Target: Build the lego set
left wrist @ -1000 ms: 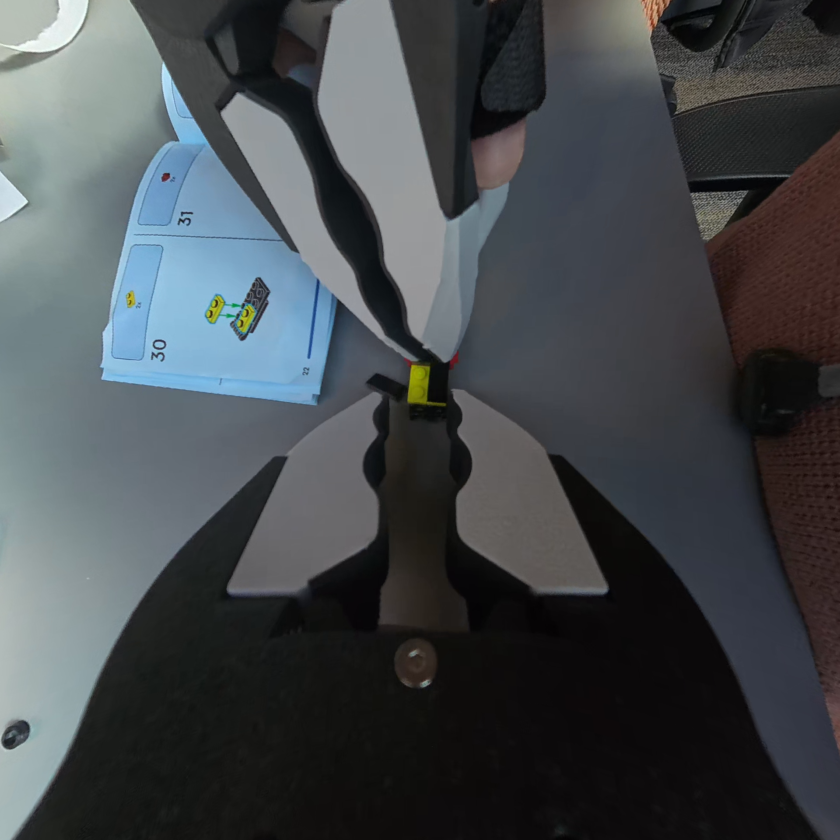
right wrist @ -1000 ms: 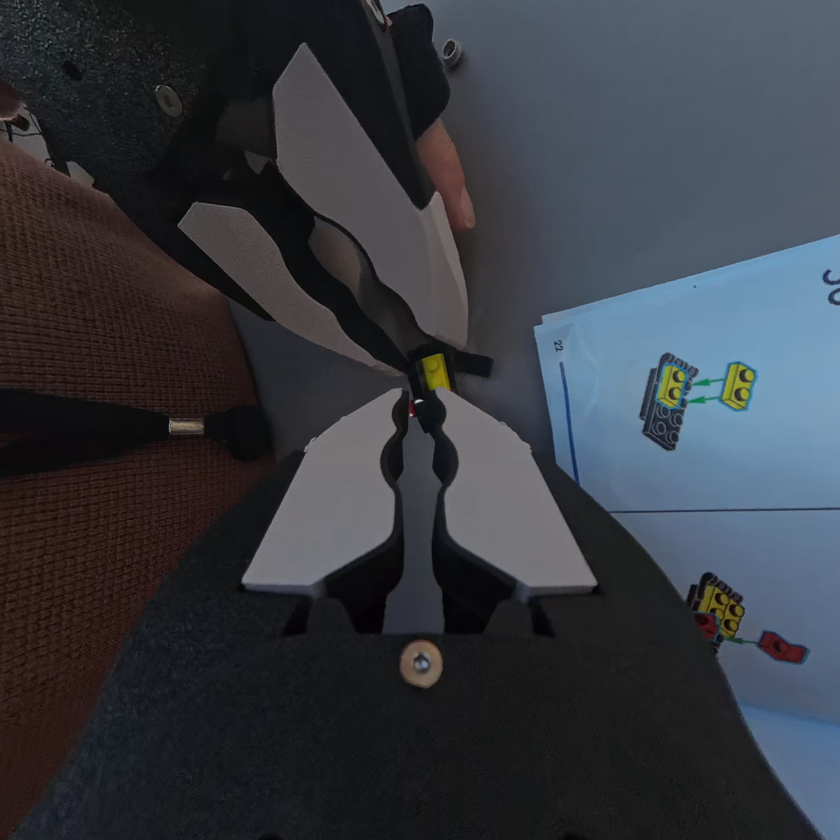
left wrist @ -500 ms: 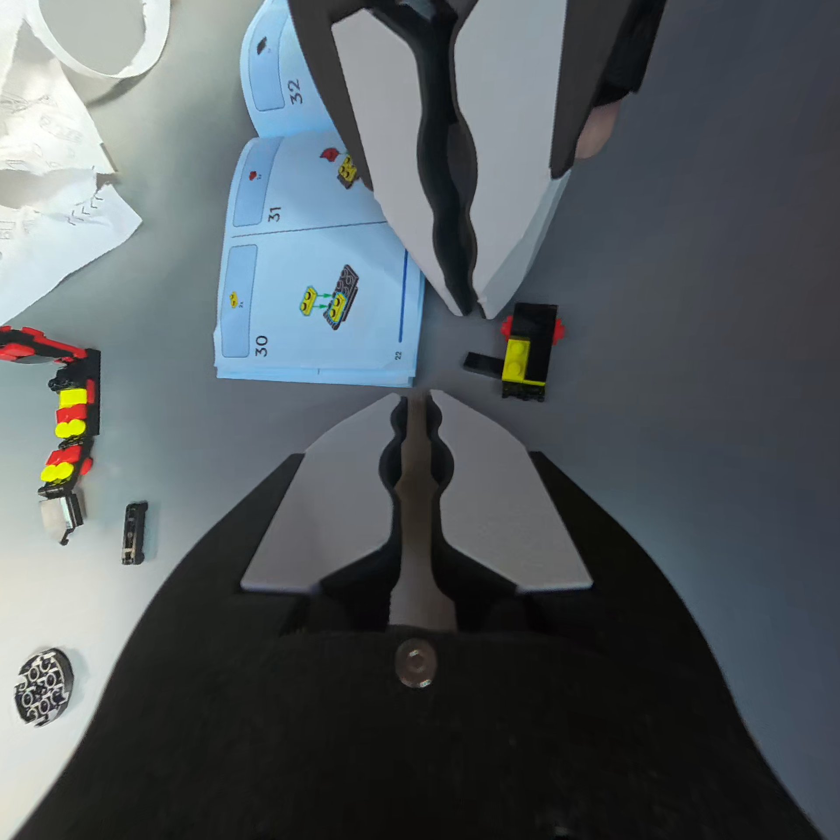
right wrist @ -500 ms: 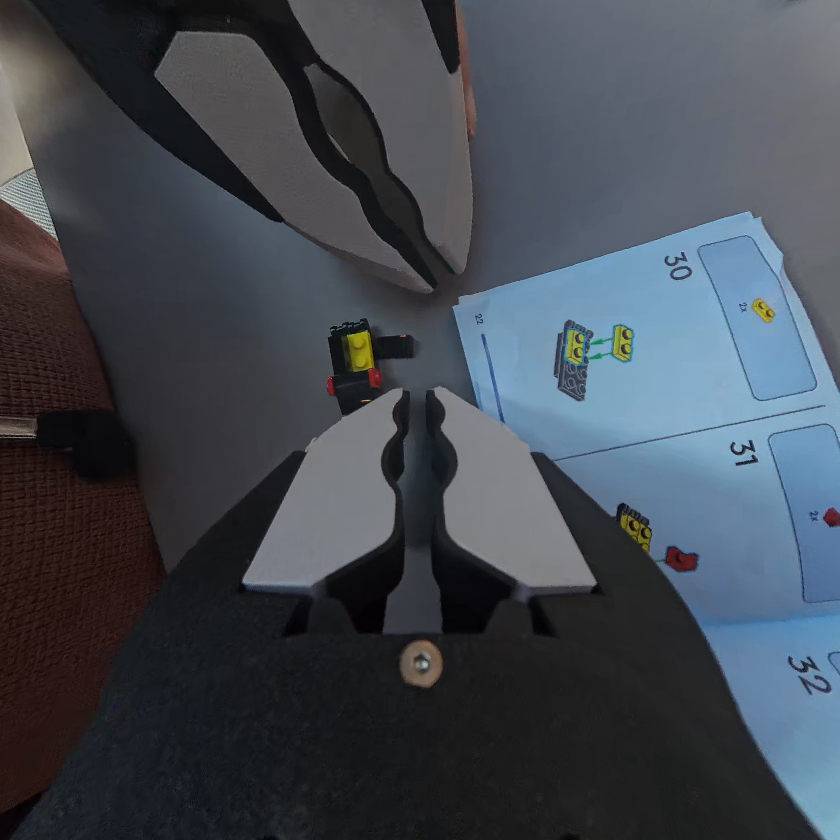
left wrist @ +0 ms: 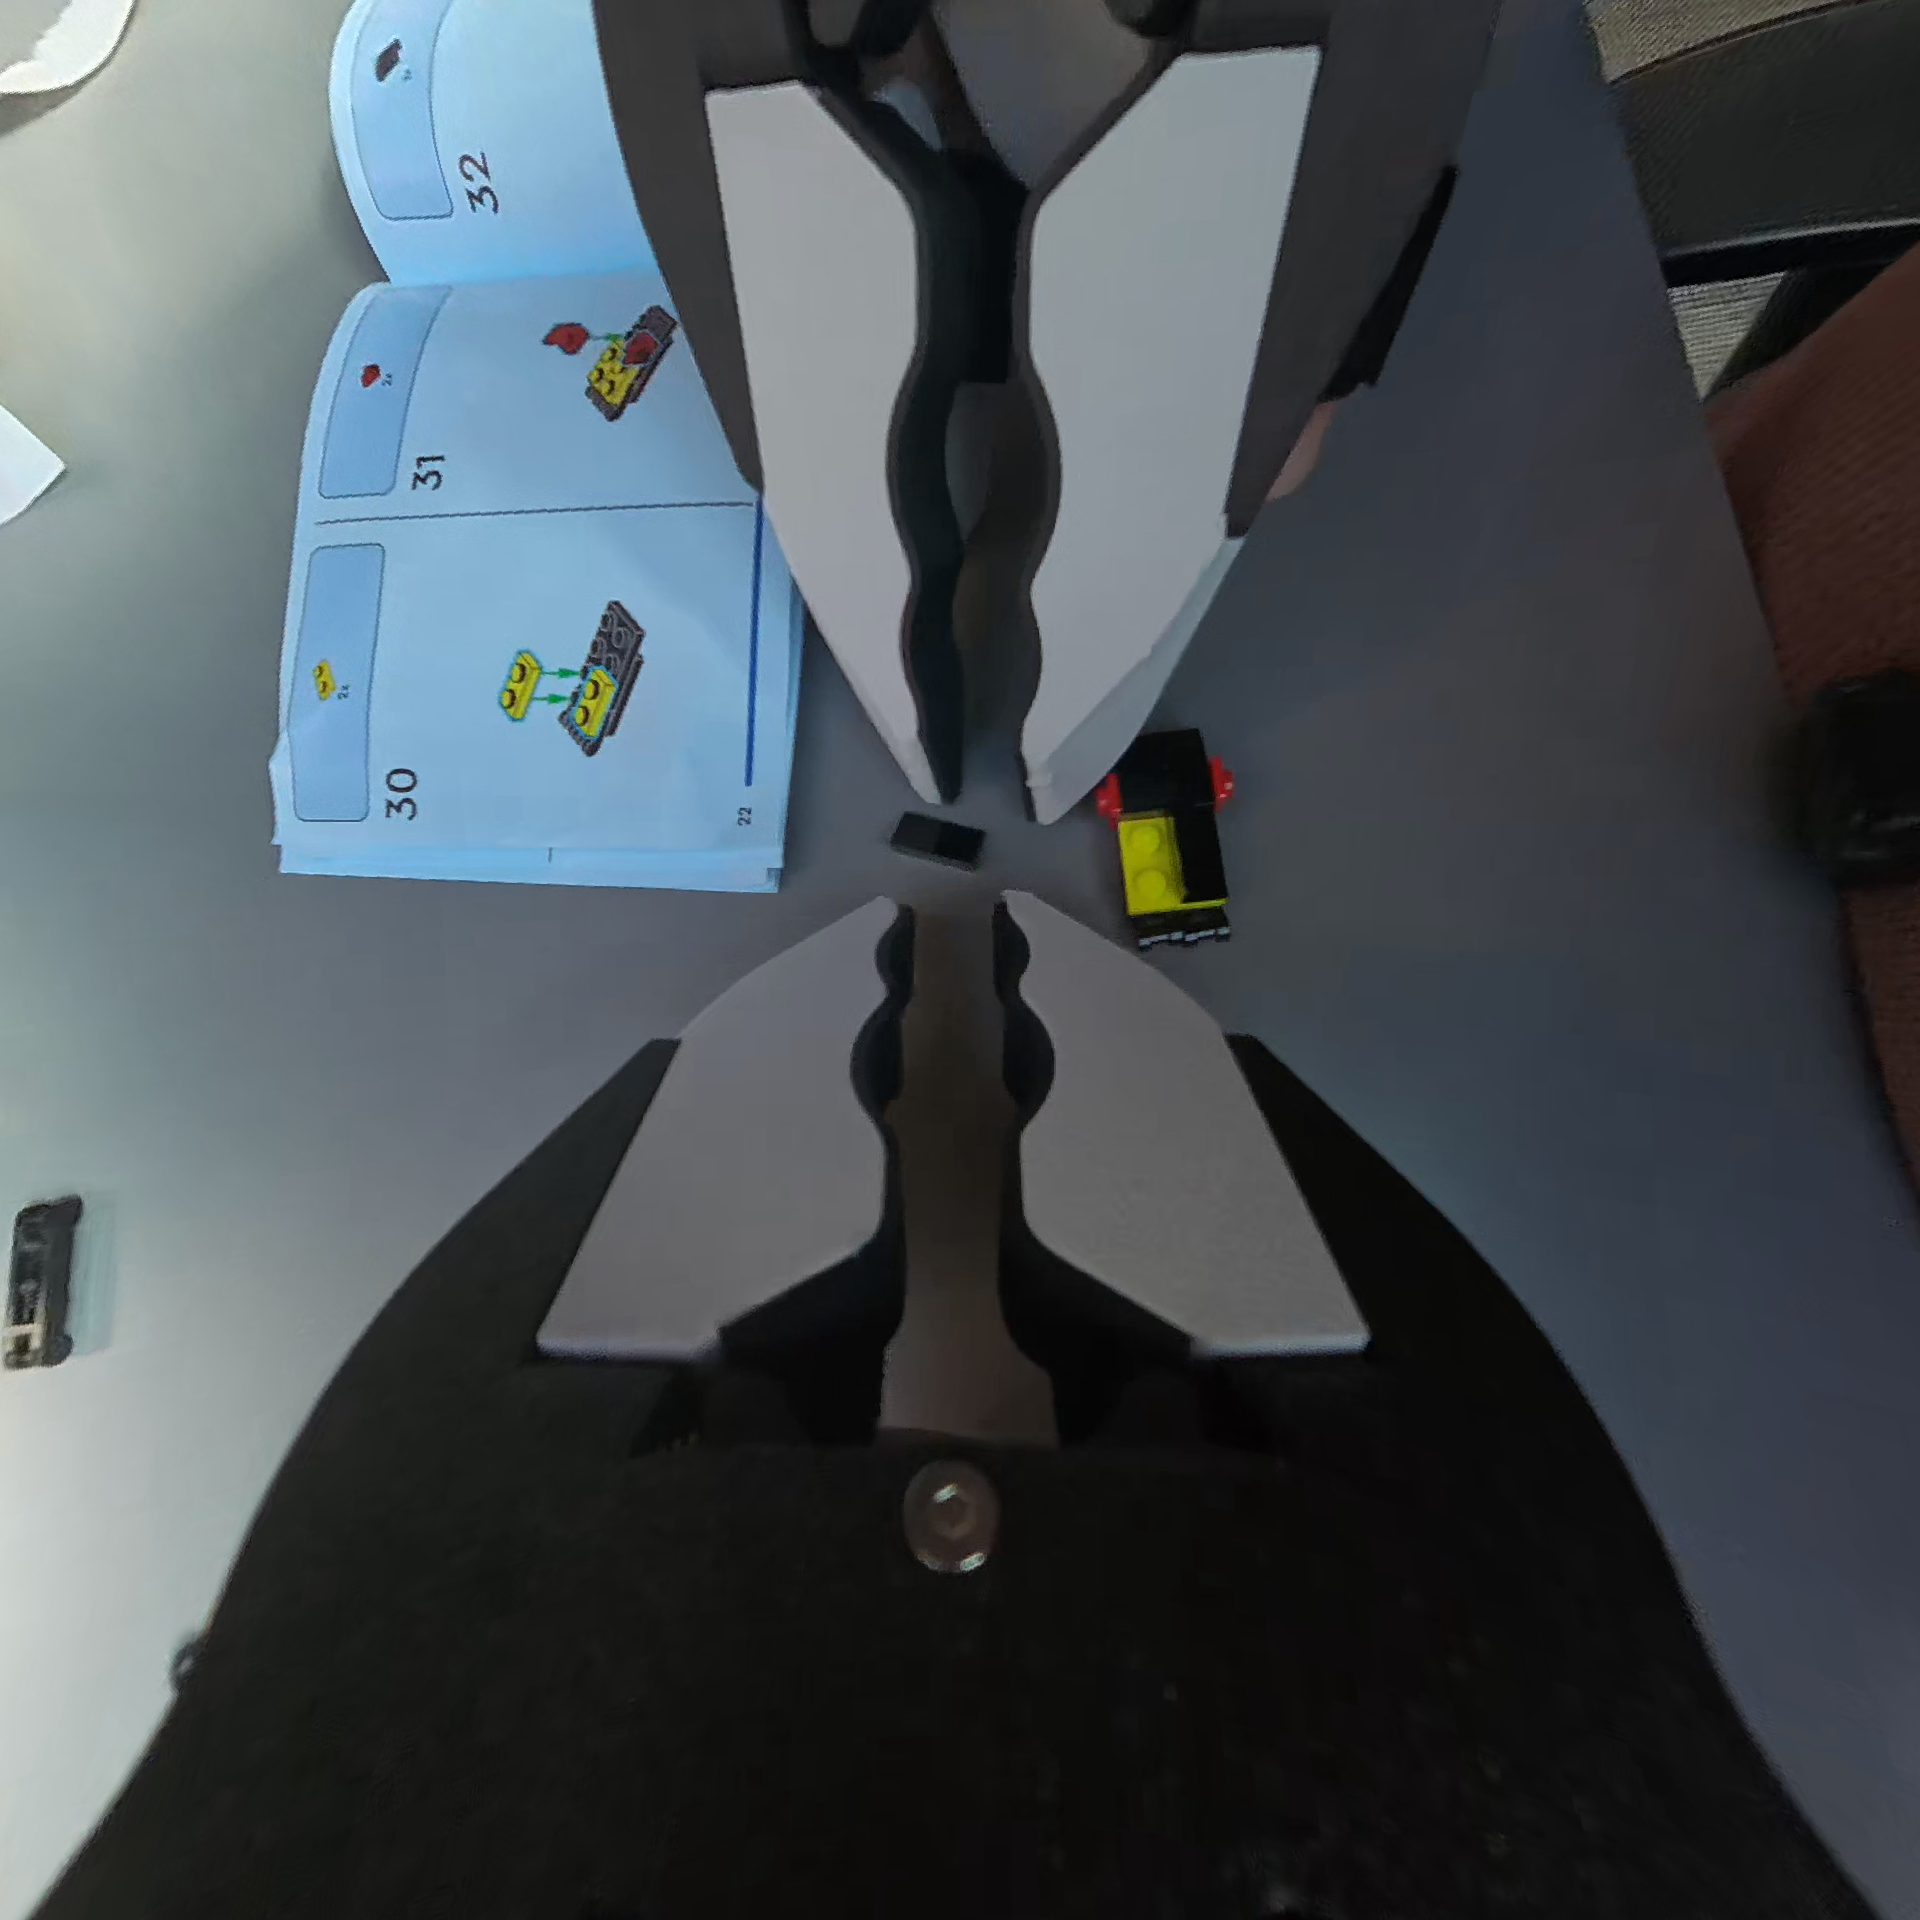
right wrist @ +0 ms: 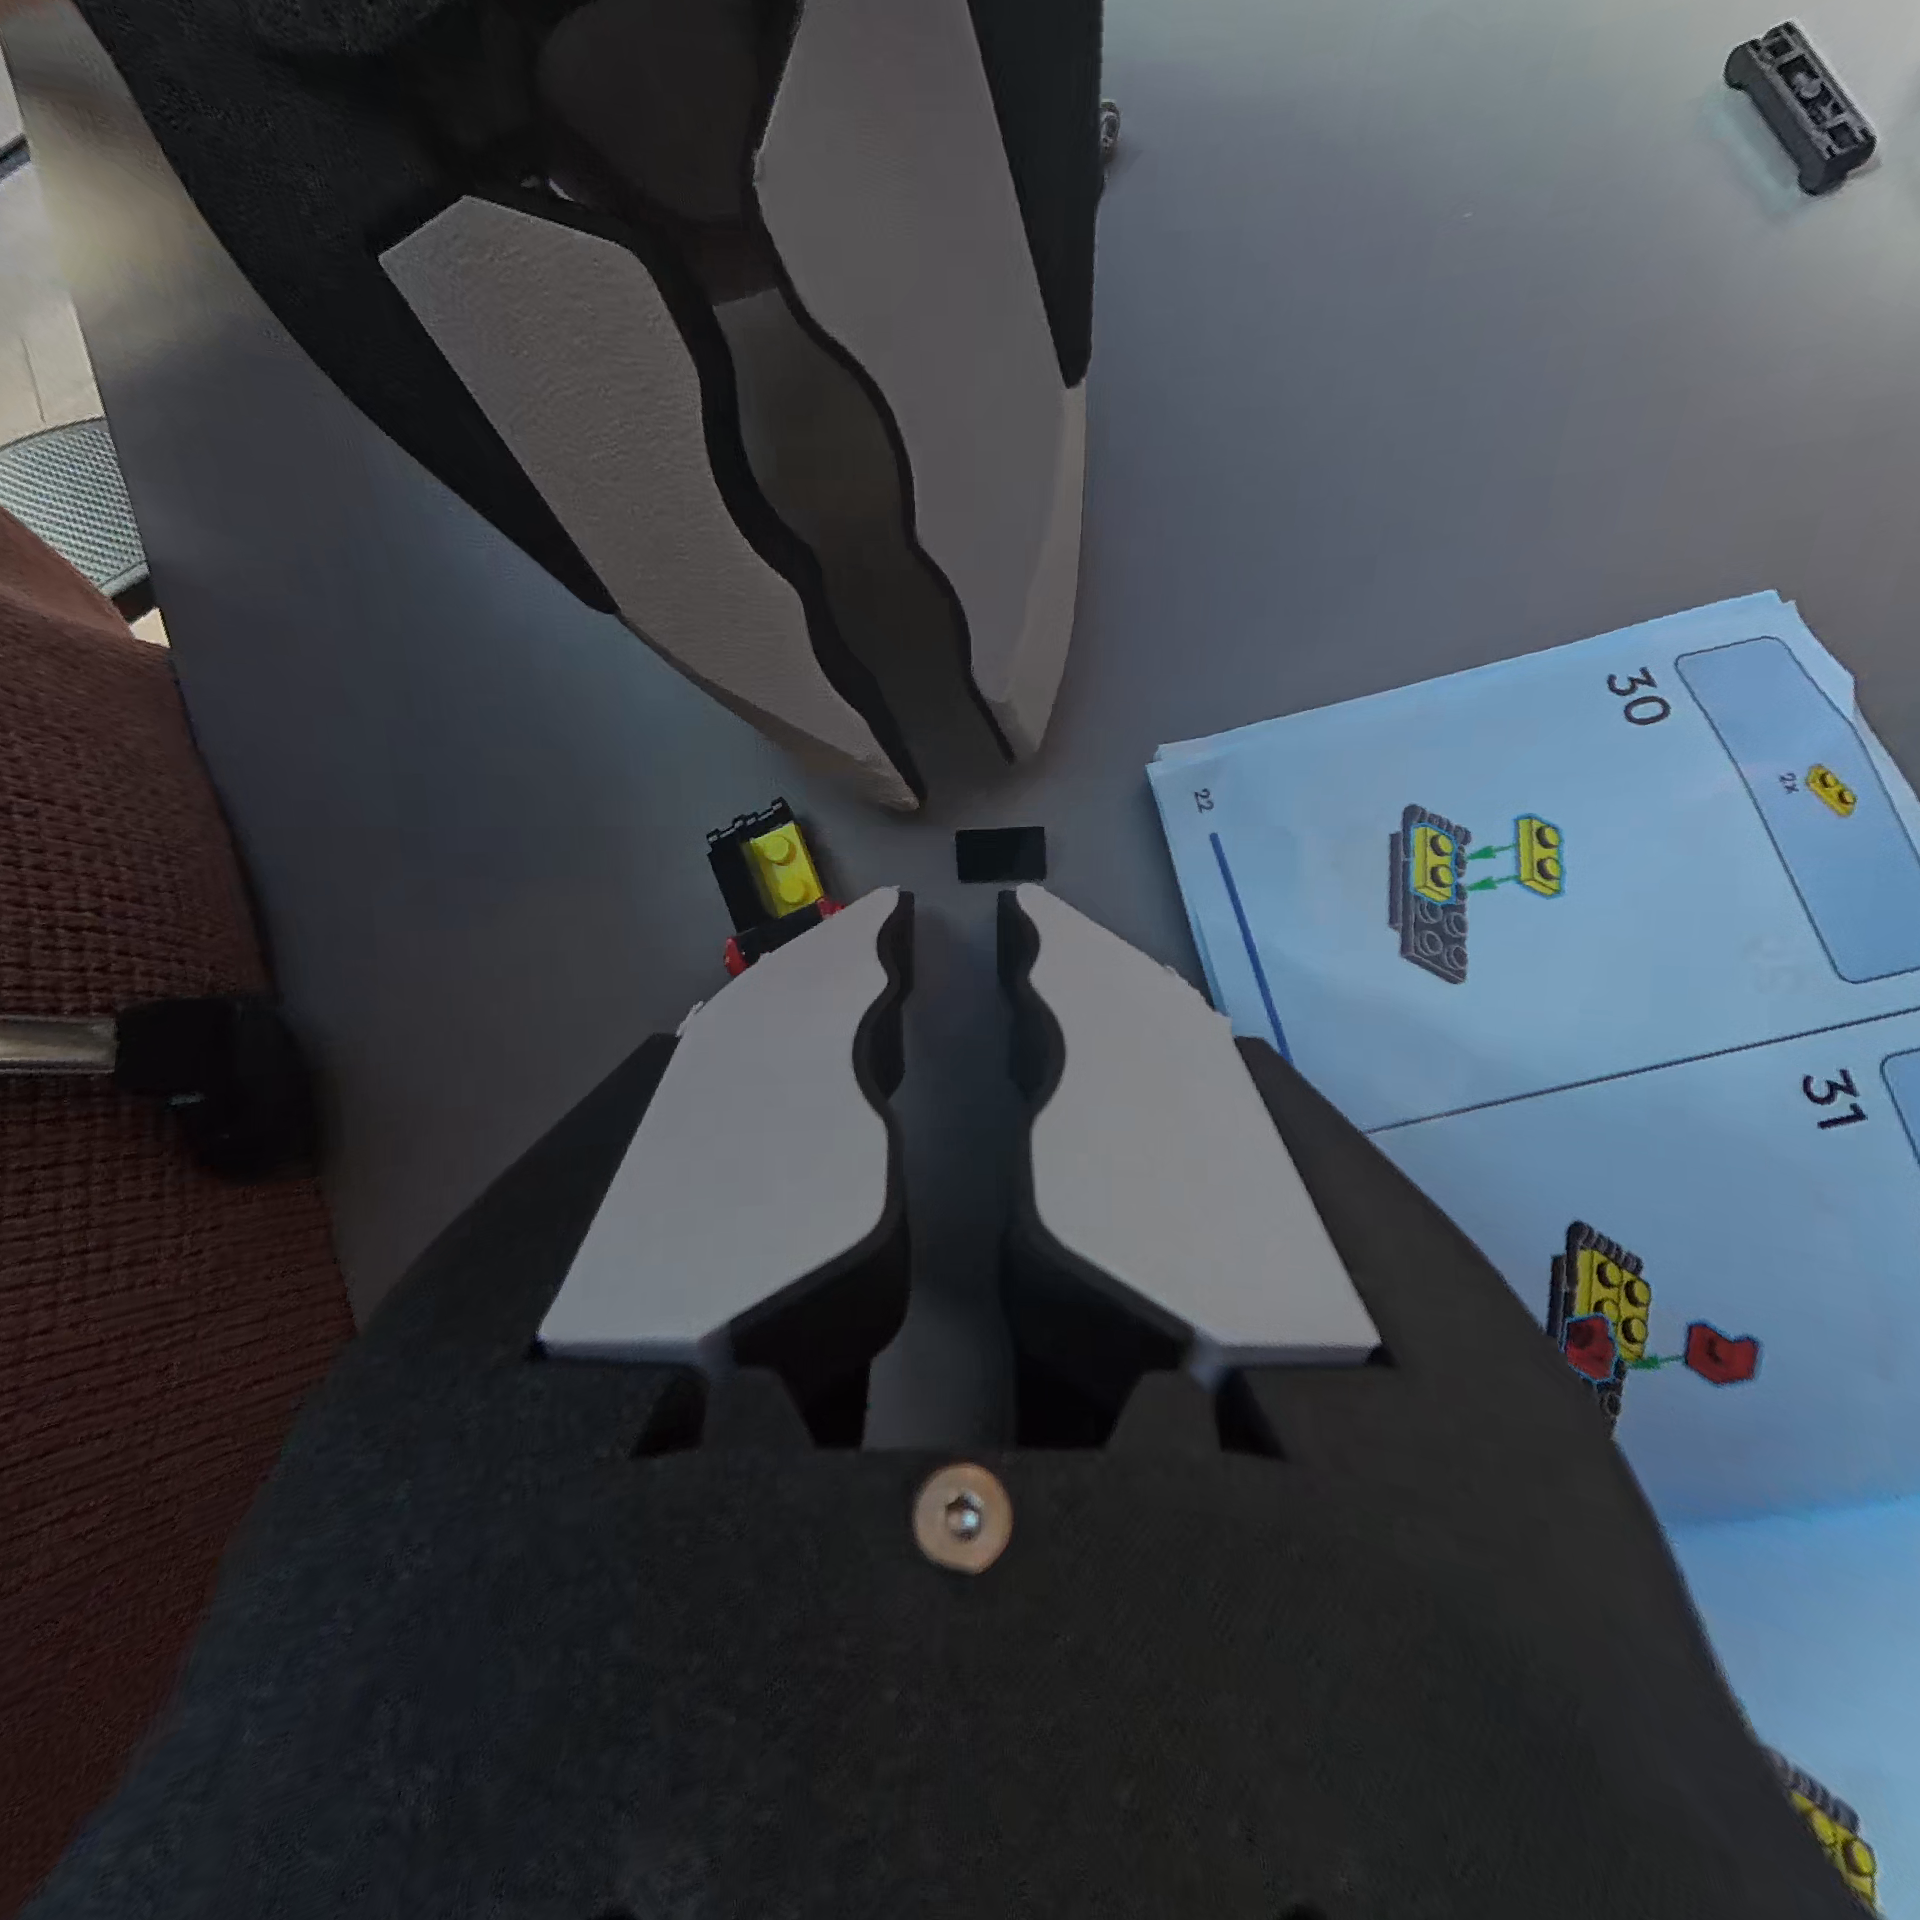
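Note:
A small black flat tile (left wrist: pixel 937 837) lies on the grey table, also in the right wrist view (right wrist: pixel 1000 854). My left gripper (left wrist: pixel 948 902) and my right gripper (right wrist: pixel 951 896) face each other tip to tip, with the tile between them. Both are slightly open and empty. In the left wrist view the right gripper (left wrist: pixel 987 800) comes in from above; in the right wrist view the left gripper (right wrist: pixel 966 779) does. A small black, yellow and red lego assembly (left wrist: pixel 1174 831) lies loose beside the tips, also in the right wrist view (right wrist: pixel 774 878).
An open blue instruction booklet (left wrist: pixel 540 665) lies next to the tile, also in the right wrist view (right wrist: pixel 1558 935). A loose black part (left wrist: pixel 42 1283) sits farther off (right wrist: pixel 1808 109). A red-brown fabric seat (left wrist: pixel 1849 623) borders the table edge.
One second ago both grippers pinched the assembly. It now lies on the table, and both grippers have shifted over the black tile with their jaws a little wider.

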